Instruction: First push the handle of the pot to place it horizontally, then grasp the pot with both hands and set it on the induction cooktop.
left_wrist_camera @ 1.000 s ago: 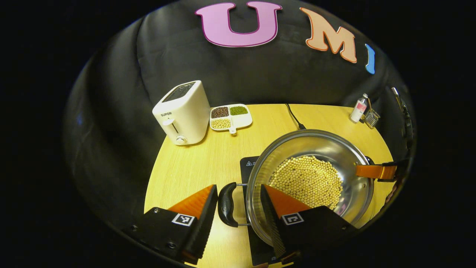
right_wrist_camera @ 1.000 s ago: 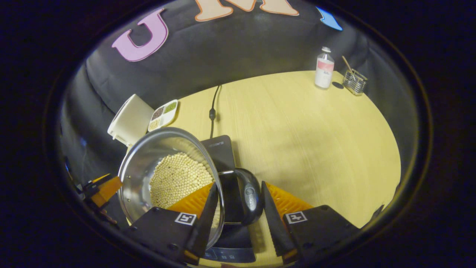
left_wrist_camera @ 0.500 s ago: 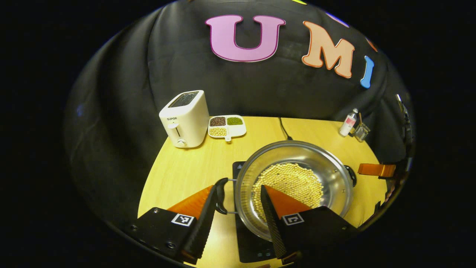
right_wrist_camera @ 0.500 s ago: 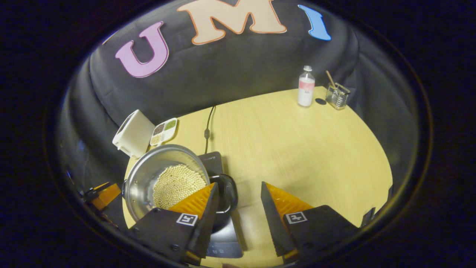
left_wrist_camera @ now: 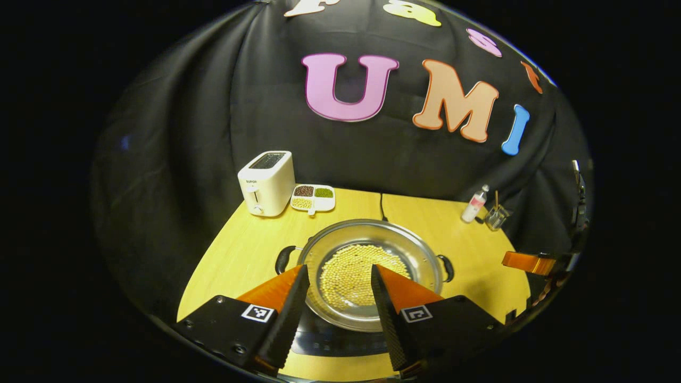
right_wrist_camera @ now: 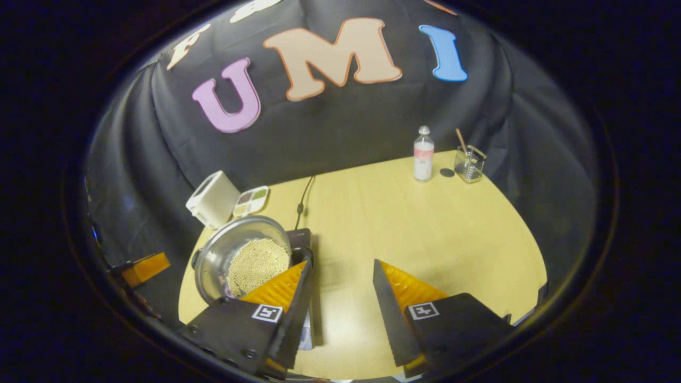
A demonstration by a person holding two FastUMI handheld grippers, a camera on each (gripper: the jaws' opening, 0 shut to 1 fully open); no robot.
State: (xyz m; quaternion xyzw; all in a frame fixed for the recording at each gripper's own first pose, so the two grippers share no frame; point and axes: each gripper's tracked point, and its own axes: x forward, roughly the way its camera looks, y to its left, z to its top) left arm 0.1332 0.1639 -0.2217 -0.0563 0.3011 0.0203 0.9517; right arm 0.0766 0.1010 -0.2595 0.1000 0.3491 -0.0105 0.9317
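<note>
Left gripper view: my left gripper (left_wrist_camera: 339, 298) is wide open, empty, with the steel pot of yellow beans (left_wrist_camera: 367, 274) on the black induction cooktop (left_wrist_camera: 340, 343) just beyond. My right gripper (right_wrist_camera: 340, 298) is open, empty; pot at its left finger, bare wooden table (right_wrist_camera: 425, 223) rightward.

Steel pot (left_wrist_camera: 372, 255) of yellow beans sits on black induction cooktop (left_wrist_camera: 340, 343) — handles out sideways.

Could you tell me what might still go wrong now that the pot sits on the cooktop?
1. The pot looks wider than the induction cooktop, so a nudge might shift it.
2. It holds loose beans; a bump from the left gripper, just above its near rim, could spill them.
3. The power cord trails behind the pot and could snag.
</note>
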